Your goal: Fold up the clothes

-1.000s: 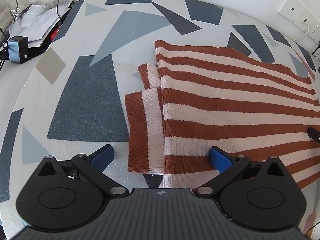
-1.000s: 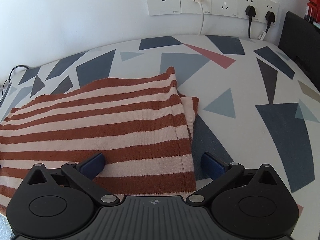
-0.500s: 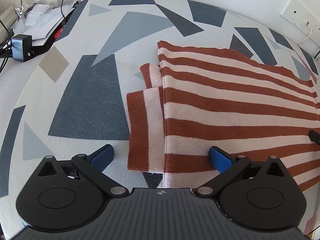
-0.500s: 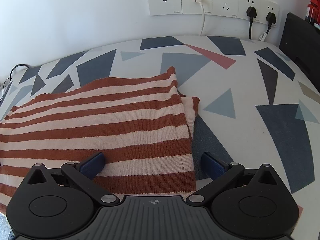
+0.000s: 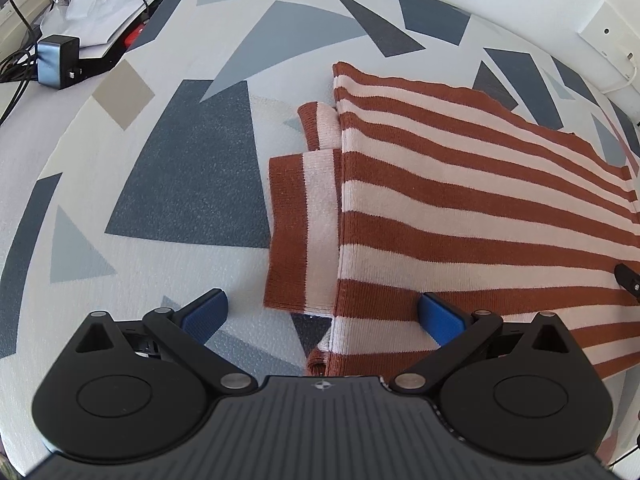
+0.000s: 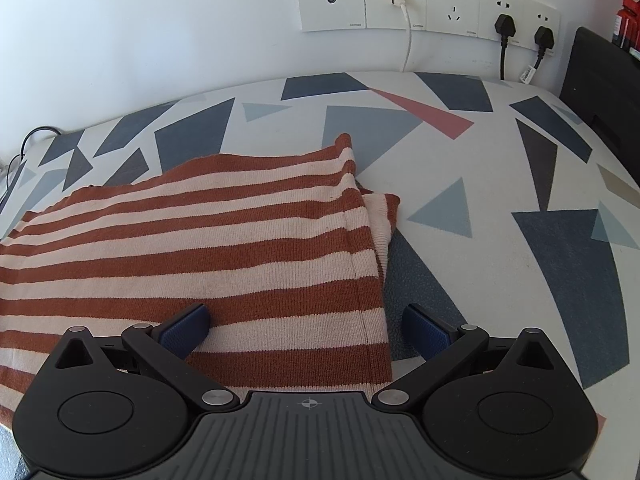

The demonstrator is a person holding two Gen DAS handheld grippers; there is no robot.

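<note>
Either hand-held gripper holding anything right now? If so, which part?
Nothing is held. The left hand-held gripper and the right hand-held gripper are both open, each straddling a near corner of the striped sweater, which lies flat.

A lived-in room, home or small office, though which one is unclear; a desk under a white cloth printed with grey, navy and pink triangles [image 6: 500, 168] stands against a plain white wall [image 6: 140, 40]; a row of white wall sockets [image 6: 426, 2] holds two black plugs [image 6: 505, 24]; a grey power adapter [image 5: 58, 60] sits among tangled black cables [image 5: 16, 68] and loose white papers [image 5: 104, 12].
</note>
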